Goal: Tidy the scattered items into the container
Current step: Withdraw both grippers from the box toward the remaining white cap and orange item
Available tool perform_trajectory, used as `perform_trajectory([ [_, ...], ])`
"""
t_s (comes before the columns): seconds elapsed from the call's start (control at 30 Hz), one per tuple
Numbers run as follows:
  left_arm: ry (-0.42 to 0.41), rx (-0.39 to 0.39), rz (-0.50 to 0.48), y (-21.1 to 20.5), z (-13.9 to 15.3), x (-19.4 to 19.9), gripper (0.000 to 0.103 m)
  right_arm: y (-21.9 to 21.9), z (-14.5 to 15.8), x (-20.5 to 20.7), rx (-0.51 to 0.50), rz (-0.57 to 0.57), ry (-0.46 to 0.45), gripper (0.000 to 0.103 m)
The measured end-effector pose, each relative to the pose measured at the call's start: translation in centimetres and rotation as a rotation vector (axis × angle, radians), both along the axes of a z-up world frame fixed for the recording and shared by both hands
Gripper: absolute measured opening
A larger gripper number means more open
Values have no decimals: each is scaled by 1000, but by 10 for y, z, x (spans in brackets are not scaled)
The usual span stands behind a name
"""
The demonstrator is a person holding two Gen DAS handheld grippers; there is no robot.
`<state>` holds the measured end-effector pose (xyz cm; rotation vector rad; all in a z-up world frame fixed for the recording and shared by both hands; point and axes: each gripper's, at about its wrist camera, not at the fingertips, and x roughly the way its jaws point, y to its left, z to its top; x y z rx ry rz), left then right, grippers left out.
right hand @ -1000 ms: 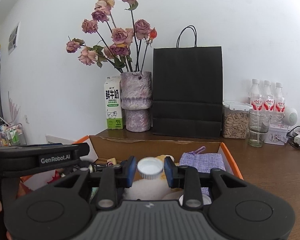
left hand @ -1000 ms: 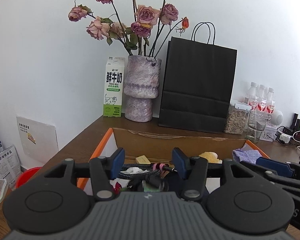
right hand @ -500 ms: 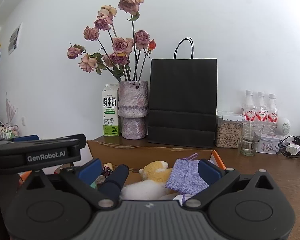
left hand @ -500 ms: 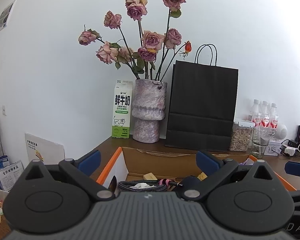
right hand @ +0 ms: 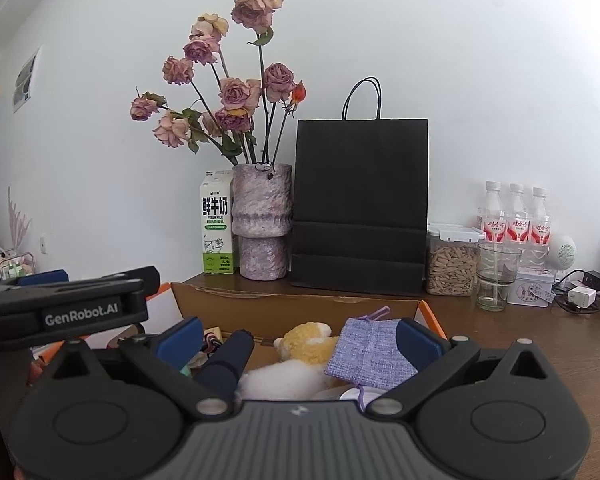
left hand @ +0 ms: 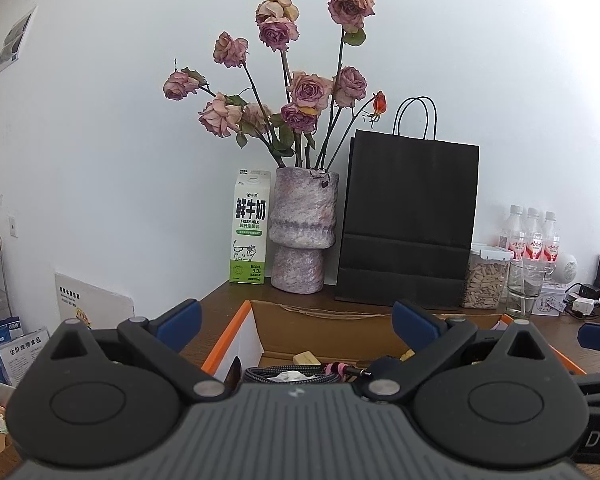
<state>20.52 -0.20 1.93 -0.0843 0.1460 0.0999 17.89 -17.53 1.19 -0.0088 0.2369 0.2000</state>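
On the brown wooden table (right hand: 520, 344), against the white wall: black paper bag (right hand: 360, 208), mottled vase (right hand: 262, 220) of dried roses, milk carton (right hand: 217, 226) touching the vase's left side. In front of these sits the open cardboard box (right hand: 300, 310), orange-edged. Left gripper (left hand: 296, 322): jaws spread wide, nothing between the blue pads; it hangs at the box's near left corner. Below it, inside the box: coiled braided cable (left hand: 288, 374). Right gripper (right hand: 298, 338): jaws likewise fully apart, empty, over the box's right half. Between and beyond its fingers, all lying inside the box: white fluffy item (right hand: 280, 380), yellow plush toy (right hand: 308, 342), lavender drawstring pouch (right hand: 370, 354) leaning on the plush, dark cylinder (right hand: 228, 362) tilted at left.
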Motion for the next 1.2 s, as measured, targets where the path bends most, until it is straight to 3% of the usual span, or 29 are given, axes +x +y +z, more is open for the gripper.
perform_trajectory([
  [0.77, 25, 54, -9, -6, -10, -14, 103, -7, 5, -9, 27, -5, -19, 103],
  [1.0, 0, 25, 19, -1, 2, -32, 103, -12, 25, -25, 60, 23, -44, 103],
  [1.2, 40, 24, 40, 0, 4, -47, 103, -17, 34, -40, 53, 30, -9, 103],
])
